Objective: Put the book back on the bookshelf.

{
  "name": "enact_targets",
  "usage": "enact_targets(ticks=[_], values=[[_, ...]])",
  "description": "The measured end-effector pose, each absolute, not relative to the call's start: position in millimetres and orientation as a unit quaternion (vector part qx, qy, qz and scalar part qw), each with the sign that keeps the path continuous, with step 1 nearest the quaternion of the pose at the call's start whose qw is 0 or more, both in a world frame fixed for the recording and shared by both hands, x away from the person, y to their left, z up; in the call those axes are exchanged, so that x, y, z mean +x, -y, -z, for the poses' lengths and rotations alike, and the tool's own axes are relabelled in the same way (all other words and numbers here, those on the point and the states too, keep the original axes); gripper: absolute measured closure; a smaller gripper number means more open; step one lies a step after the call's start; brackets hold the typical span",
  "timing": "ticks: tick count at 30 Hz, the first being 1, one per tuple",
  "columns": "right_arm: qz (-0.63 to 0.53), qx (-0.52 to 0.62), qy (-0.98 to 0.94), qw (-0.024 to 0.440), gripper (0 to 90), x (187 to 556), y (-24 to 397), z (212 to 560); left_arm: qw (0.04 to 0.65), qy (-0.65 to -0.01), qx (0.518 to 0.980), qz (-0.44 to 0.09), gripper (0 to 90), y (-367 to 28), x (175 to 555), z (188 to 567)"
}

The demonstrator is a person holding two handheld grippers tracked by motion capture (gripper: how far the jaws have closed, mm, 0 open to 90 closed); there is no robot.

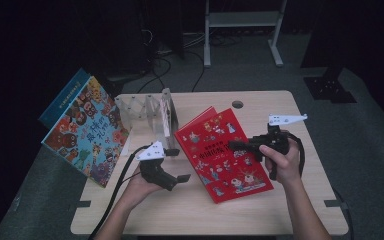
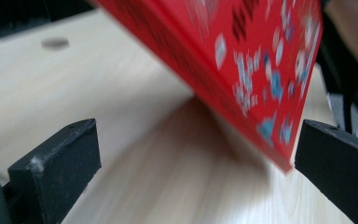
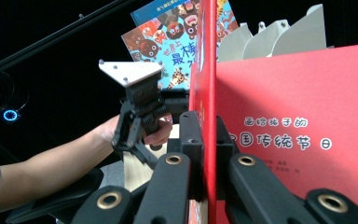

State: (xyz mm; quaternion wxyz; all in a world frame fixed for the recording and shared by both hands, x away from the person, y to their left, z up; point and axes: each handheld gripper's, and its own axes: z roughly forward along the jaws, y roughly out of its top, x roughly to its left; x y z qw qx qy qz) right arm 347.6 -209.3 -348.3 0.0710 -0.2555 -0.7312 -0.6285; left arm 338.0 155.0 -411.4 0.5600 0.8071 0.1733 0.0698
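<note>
Red book [image 1: 220,150] is clamped in the right gripper [image 1: 240,145]; left gripper [image 1: 177,165] gapes beside it. White rack [image 1: 150,112] and 1 colourful book [image 1: 87,132] crowd the wooden table's [image 1: 260,210] left edge.

- The red picture book [image 1: 220,150] had a glossy cover scattered with small colourful figures and a title in Chinese characters.
- It was closed and tilted, its right side raised off the wooden table [image 1: 280,210] and its left edge lower.
- It sat at the table's middle, turned at a slant to the table's edges.
- Its right edge was pinched in the right gripper [image 3: 204,154].
</note>
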Motion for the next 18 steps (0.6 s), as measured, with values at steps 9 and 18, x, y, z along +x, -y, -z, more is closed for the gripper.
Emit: enact_targets(ticks=[9, 18], values=[[0.641, -0.237, 0.727, 0.069, 88.0, 341, 208, 340, 0.605, -0.160, 0.777, -0.064, 0.0, -146, 350, 384], [0.651, -0.224, 0.722, 0.073, 88.0, 338, 208, 337, 0.629, -0.148, 0.762, -0.047, 0.0, -141, 356, 379]])
